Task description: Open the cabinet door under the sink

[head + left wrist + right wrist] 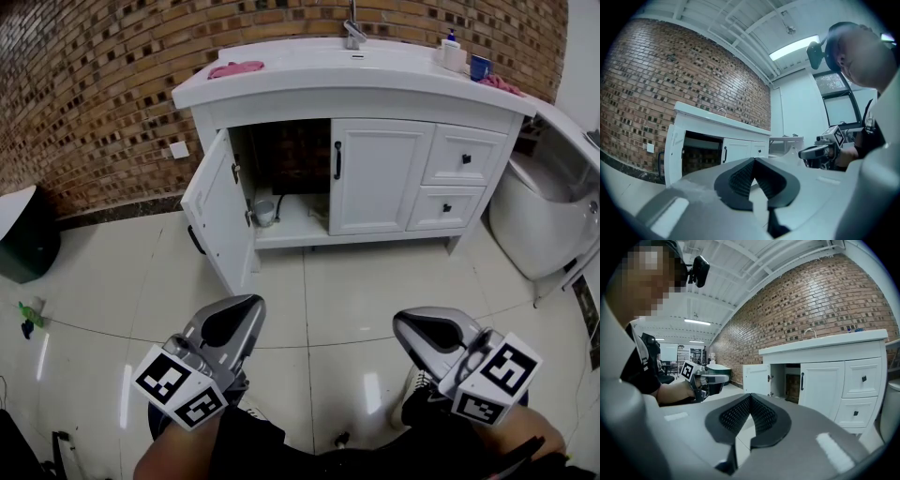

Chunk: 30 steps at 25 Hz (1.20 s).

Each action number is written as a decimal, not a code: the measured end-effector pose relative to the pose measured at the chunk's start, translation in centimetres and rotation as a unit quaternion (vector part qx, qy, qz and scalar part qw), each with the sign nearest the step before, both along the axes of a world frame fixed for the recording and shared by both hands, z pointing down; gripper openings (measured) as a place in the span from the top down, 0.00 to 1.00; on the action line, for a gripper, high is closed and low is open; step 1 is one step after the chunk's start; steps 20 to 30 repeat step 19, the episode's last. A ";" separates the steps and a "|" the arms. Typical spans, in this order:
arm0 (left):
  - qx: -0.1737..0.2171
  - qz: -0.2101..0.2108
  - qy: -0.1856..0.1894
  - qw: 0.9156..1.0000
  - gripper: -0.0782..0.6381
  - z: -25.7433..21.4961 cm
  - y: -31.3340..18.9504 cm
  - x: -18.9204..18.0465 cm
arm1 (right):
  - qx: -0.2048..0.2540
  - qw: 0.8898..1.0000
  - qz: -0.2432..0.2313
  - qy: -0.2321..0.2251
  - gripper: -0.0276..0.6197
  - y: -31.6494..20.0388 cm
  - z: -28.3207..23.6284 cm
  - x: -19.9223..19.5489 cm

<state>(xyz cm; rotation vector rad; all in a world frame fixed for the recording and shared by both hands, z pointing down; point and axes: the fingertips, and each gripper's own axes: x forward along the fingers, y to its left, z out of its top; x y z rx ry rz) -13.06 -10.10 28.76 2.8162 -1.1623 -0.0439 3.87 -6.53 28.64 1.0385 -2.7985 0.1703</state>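
Left cabinet door [217, 211] under sink [309, 70] stands wide open, inside exposed; I judge task complete, nothing left. My left gripper [239, 314] and right gripper [417, 326] hang well apart from it, jaws pressed together, empty; right door [375, 173] shut

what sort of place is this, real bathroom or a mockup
Likely a bathroom mock-up in a larger hall: a white sink vanity with a faucet against a brick wall, and an open beamed ceiling overhead.

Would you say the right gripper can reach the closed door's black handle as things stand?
Probably, after a step forward: only bare floor lies between the right gripper and the black handle.
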 end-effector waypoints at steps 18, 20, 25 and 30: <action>0.000 0.004 0.002 1.000 0.88 0.0 0.2 0.0 | 0.007 1.000 -0.006 0.008 0.95 0.2 0.0 -0.3; 0.000 0.003 0.002 1.000 0.88 0.0 0.2 0.0 | 0.007 1.000 -0.006 0.008 0.95 0.2 0.0 -0.3; 0.000 0.003 0.002 1.000 0.88 0.0 0.2 0.0 | 0.007 1.000 -0.006 0.008 0.95 0.2 0.0 -0.3; 0.000 0.003 0.002 1.000 0.88 0.0 0.2 0.0 | 0.007 1.000 -0.006 0.008 0.95 0.2 0.0 -0.3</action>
